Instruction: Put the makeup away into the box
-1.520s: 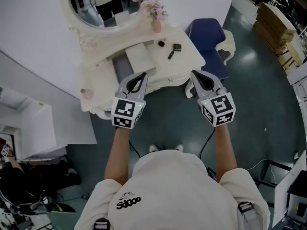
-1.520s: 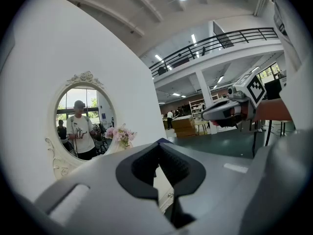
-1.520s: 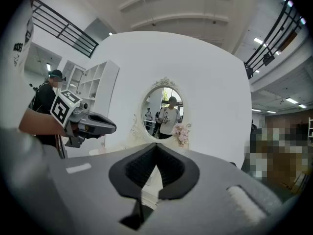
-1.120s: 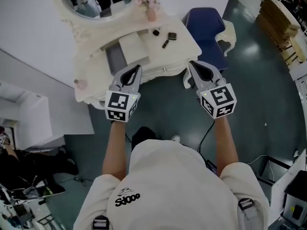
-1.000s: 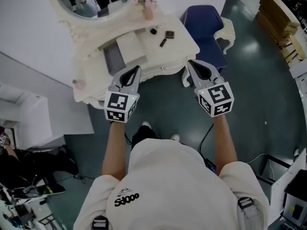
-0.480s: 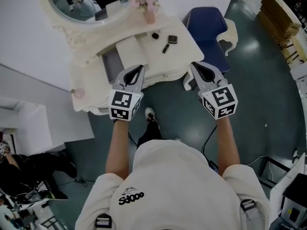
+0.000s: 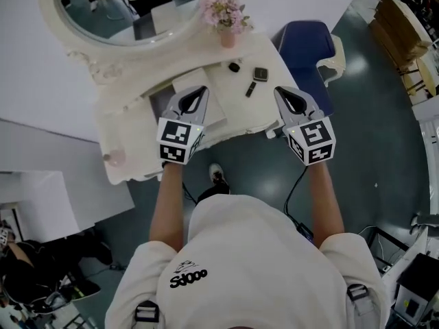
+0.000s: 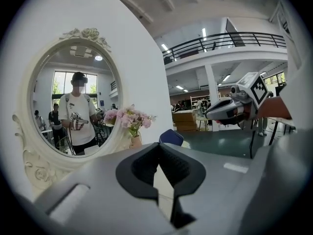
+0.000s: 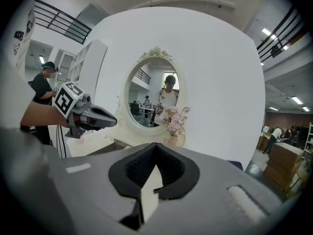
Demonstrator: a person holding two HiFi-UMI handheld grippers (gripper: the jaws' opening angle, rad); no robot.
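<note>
Since the earlier frame both arms have come forward to the counter (image 7: 127, 125) edge. Left tongs (image 7: 198, 90) and right tongs (image 7: 280, 92) are pressed together, empty. The makeup, a pot (image 7: 234, 66), compact (image 7: 260, 73) and stick (image 7: 251, 89), lies just in front of the vase (image 7: 226, 37). Judged light, hard, slick; pinch across the narrow sides.

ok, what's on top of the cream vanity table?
Visible: pink flowers in a vase, a small black round pot, a dark square compact, a dark stick, a pink object at left. The left gripper covers part of the grey recess.
</note>
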